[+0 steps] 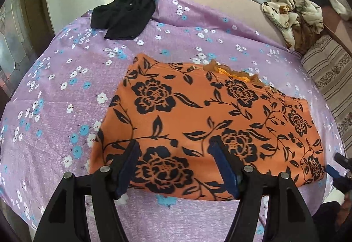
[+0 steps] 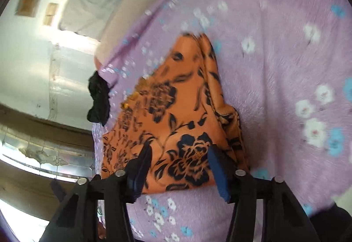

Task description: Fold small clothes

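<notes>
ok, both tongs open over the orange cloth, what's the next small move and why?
Probably lower the left tongs onto the near edge of the orange black-flowered cloth and pinch it. Both the left and right tongs stand open with nothing gripped, and the cloth lies flat, already folded, on the purple floral bedsheet; another fold needs an edge held.
</notes>
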A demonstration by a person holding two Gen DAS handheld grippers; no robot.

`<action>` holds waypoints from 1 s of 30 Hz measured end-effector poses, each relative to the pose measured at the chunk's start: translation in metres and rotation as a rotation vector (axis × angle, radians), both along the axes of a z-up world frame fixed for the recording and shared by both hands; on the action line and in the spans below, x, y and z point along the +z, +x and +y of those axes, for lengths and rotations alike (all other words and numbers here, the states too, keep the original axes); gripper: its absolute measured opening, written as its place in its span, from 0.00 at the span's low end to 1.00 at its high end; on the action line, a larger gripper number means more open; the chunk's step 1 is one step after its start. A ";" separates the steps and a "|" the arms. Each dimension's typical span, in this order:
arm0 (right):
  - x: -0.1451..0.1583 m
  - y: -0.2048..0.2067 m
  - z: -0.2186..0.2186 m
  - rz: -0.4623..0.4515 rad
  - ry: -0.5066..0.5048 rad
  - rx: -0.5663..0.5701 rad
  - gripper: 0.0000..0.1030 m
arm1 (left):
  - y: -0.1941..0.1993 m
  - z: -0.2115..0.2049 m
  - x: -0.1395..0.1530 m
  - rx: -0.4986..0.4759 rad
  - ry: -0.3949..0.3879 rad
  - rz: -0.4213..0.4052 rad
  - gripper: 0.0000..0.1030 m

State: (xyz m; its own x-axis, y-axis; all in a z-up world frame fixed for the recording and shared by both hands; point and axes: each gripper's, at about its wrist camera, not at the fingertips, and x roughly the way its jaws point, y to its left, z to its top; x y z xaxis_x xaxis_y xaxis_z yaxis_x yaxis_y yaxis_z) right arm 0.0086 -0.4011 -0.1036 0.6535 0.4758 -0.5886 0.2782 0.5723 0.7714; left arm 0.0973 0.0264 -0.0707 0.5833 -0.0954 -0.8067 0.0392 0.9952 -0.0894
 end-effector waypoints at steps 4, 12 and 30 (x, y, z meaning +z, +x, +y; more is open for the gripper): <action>-0.023 -0.017 0.011 0.062 0.073 -0.003 0.62 | 0.007 -0.022 -0.007 -0.032 -0.019 0.022 0.68; -0.056 0.017 0.011 0.083 0.133 -0.137 0.53 | 0.026 -0.055 -0.027 -0.050 -0.026 0.054 0.68; -0.003 0.004 -0.030 0.062 -0.138 -0.077 0.56 | 0.039 -0.070 -0.055 -0.096 0.092 0.034 0.70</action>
